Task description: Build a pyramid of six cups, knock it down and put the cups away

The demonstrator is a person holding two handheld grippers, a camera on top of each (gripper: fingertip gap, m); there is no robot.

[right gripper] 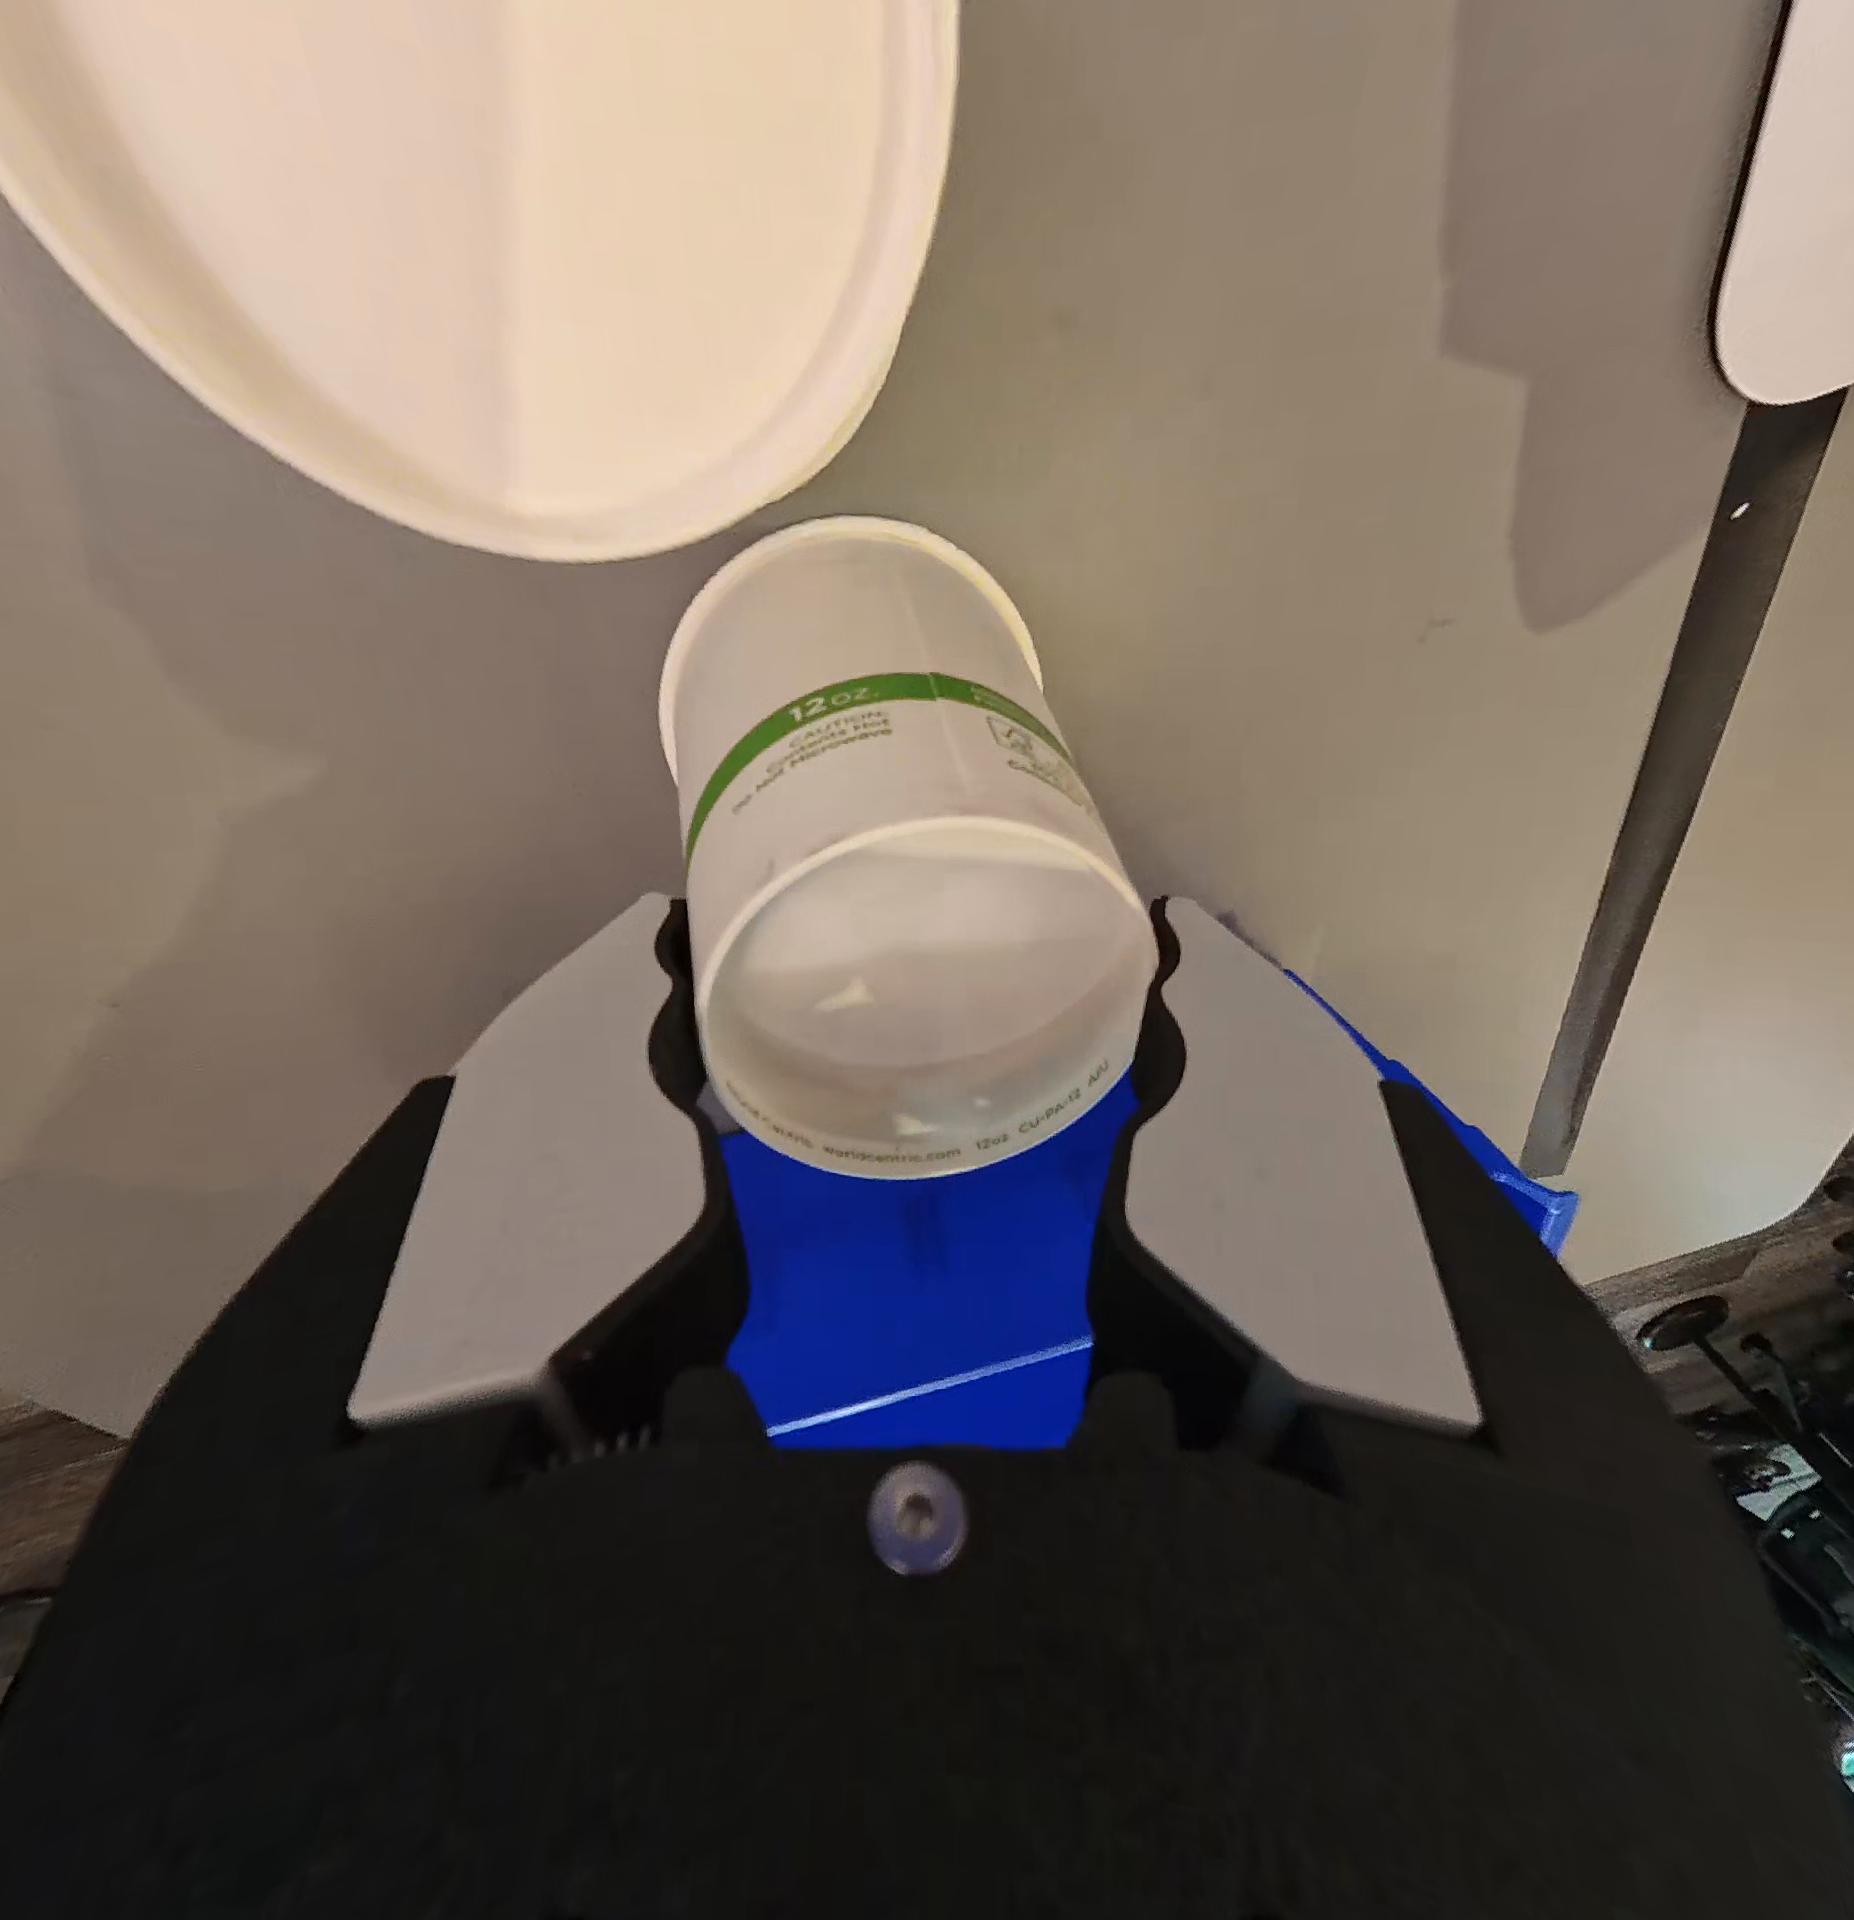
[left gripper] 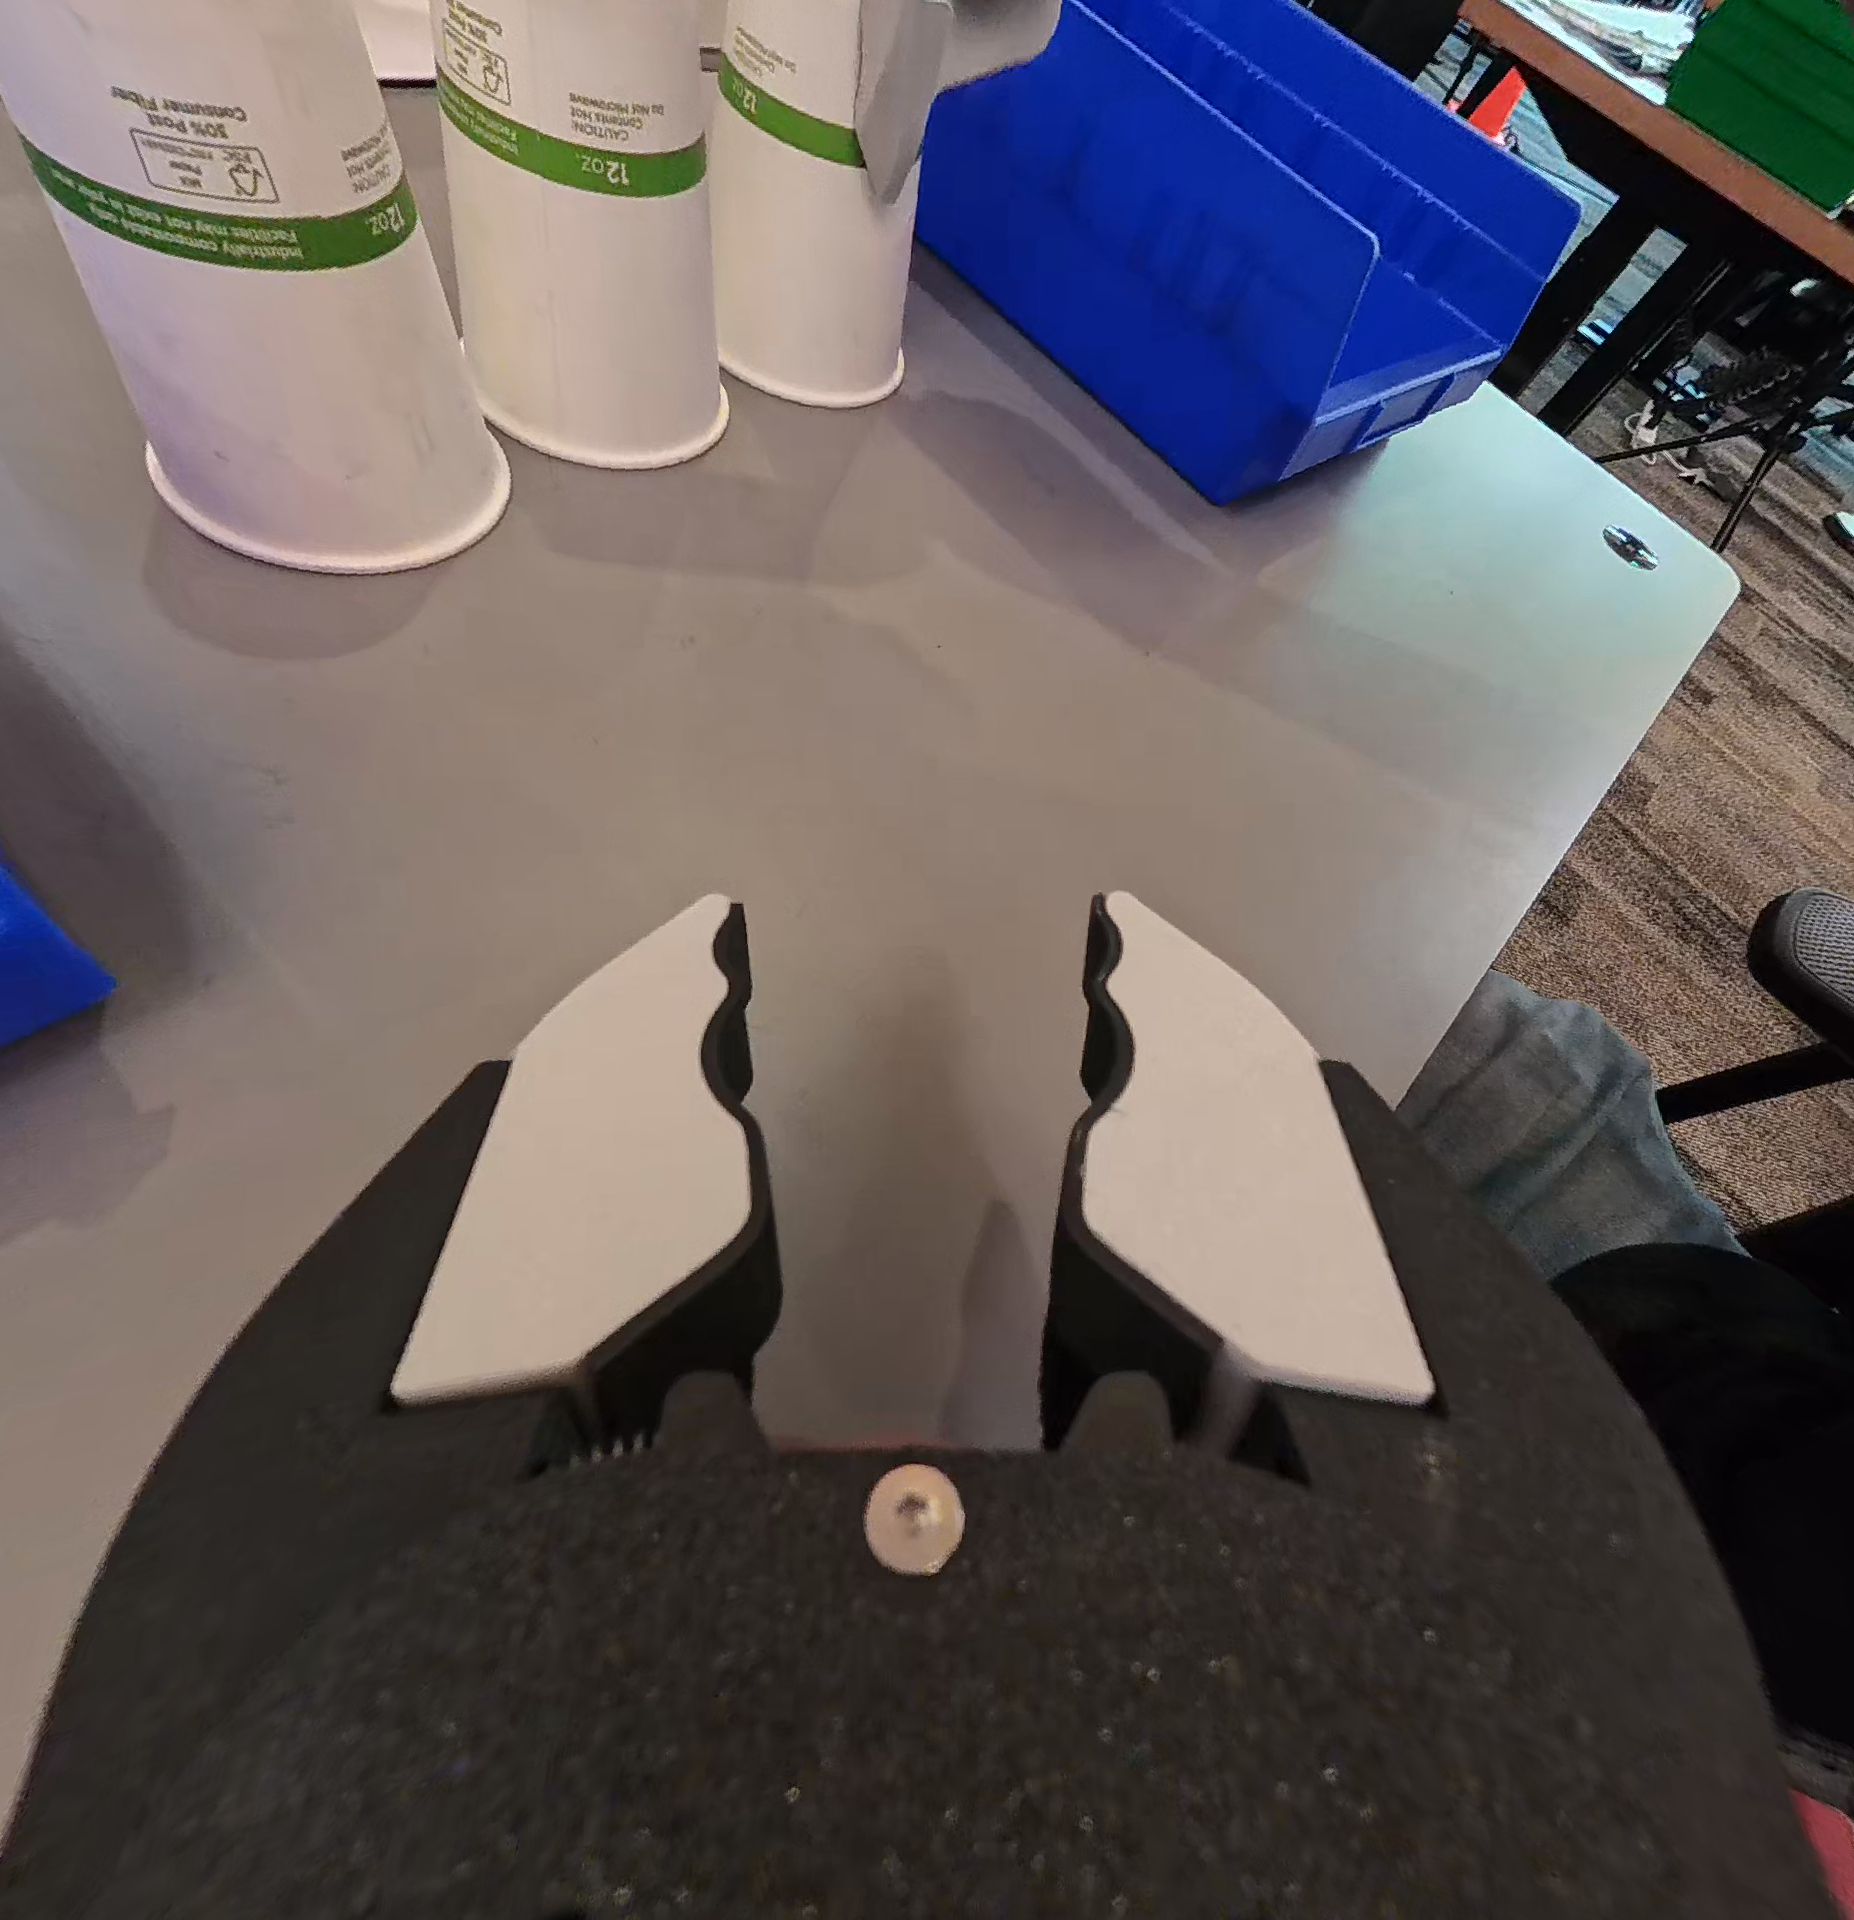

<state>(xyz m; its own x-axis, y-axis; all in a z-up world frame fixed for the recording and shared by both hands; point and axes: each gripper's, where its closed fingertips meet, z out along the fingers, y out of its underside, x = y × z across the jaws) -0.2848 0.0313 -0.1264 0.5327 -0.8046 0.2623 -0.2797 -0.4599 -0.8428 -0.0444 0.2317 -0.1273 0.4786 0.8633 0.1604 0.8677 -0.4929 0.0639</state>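
Nearest in the left wrist view, the left tool (left gripper: 918, 925) hangs over bare grey bench (left gripper: 902, 675) with its jaws apart and nothing between them; ahead of it three white cups with green bands stand mouth-down in a row, the left cup (left gripper: 279, 312), the middle cup (left gripper: 590, 291) and the far cup (left gripper: 798, 260), close together; a grey finger (left gripper: 897, 94) of the other tool shows at the far cup's upper side; just right of the row sits a blue bin (left gripper: 1214, 260), its inside hidden from here; a second blue thing (left gripper: 19, 935) cuts the left edge. In the right wrist view, the right tool (right gripper: 912, 935) grips a held cup (right gripper: 902, 883) by its base end, the mouth pointing away toward the bench; blue bin (right gripper: 902, 1299) shows directly beneath the jaws; another cup's round end (right gripper: 487, 260) fills the upper left.
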